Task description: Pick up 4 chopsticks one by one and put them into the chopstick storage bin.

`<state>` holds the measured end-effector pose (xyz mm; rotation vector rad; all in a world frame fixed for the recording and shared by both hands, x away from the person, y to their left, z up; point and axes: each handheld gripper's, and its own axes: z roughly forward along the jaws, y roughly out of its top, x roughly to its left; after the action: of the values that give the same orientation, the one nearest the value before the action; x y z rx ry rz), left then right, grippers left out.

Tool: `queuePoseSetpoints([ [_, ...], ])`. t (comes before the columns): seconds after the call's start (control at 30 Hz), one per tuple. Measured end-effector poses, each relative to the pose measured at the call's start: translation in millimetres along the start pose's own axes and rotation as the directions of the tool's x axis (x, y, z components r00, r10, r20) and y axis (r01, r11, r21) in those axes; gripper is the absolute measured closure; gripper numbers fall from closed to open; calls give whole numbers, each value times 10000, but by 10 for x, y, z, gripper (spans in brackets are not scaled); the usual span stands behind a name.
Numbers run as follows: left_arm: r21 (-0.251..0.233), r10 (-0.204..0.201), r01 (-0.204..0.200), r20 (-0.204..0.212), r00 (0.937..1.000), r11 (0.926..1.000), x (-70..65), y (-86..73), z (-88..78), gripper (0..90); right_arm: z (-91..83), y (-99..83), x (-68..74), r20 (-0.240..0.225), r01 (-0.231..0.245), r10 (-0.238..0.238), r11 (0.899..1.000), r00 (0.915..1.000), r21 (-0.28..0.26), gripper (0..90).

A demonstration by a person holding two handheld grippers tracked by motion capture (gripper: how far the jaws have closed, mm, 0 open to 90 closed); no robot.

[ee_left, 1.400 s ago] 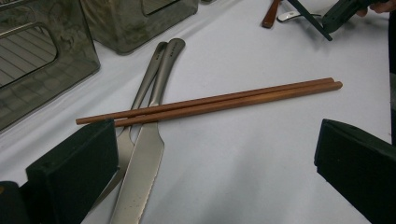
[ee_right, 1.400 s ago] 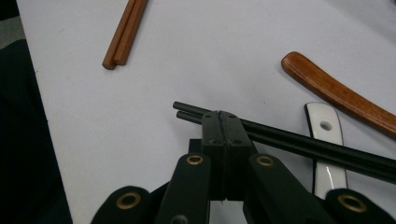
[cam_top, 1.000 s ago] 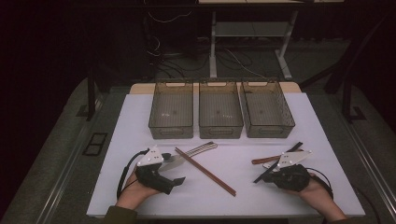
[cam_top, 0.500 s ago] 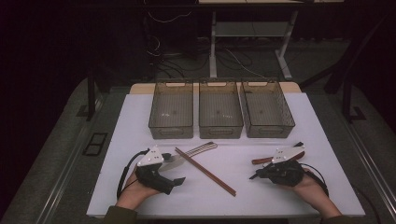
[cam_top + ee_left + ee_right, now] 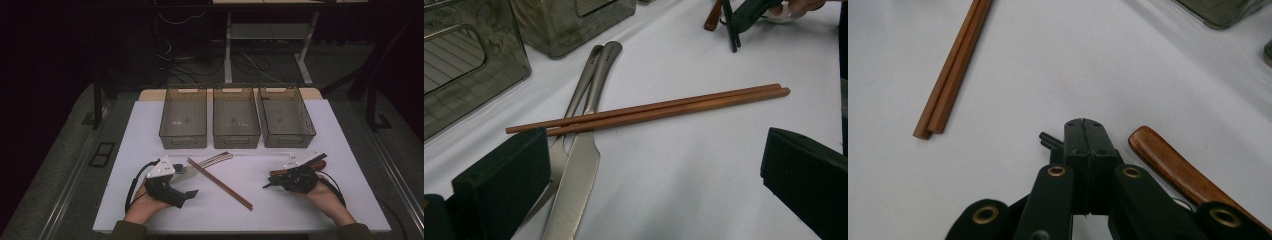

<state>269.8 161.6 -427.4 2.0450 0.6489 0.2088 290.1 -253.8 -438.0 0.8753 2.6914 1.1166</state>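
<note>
A pair of brown chopsticks (image 5: 220,184) lies slantwise on the white table (image 5: 240,210) between the two grippers. Their far end crosses two metal pieces of cutlery, one of them a knife (image 5: 574,185). My left gripper (image 5: 187,181) rests at the front left, held by a hand. Its jaws (image 5: 651,175) stand wide open, the chopsticks (image 5: 649,110) just ahead of them and nothing between the pads. My right gripper (image 5: 270,184) lies at the front right and points left, jaws shut (image 5: 1084,127) with nothing seen between them. A wooden handle (image 5: 1173,165) lies just beside it.
Three see-through trays (image 5: 236,117) stand side by side at the back of the table. Two short black rod ends (image 5: 1048,142) stick out beside my right gripper's jaws; what they belong to is unclear. Beyond the table are dark floor, cables and desk legs.
My right gripper has slid a little to the left across the table and its tip now points left. The left gripper and the cutlery have stayed put.
</note>
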Motion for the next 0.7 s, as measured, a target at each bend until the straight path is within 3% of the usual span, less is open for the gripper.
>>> queuePoseSetpoints([
  [0.43, 39, 46, -46, -12, 10000, 10000, 10, 2, -19, 0, -15, -36, 40, -125, 132, -129, 9996, 9998, 247, 891],
  [0.7, -15, -5, 5, -25, 10000, 10000, 1, 1, -9, 0, 59, -16, 3, 89, 88, -92, 9992, 9999, 390, 891],
])
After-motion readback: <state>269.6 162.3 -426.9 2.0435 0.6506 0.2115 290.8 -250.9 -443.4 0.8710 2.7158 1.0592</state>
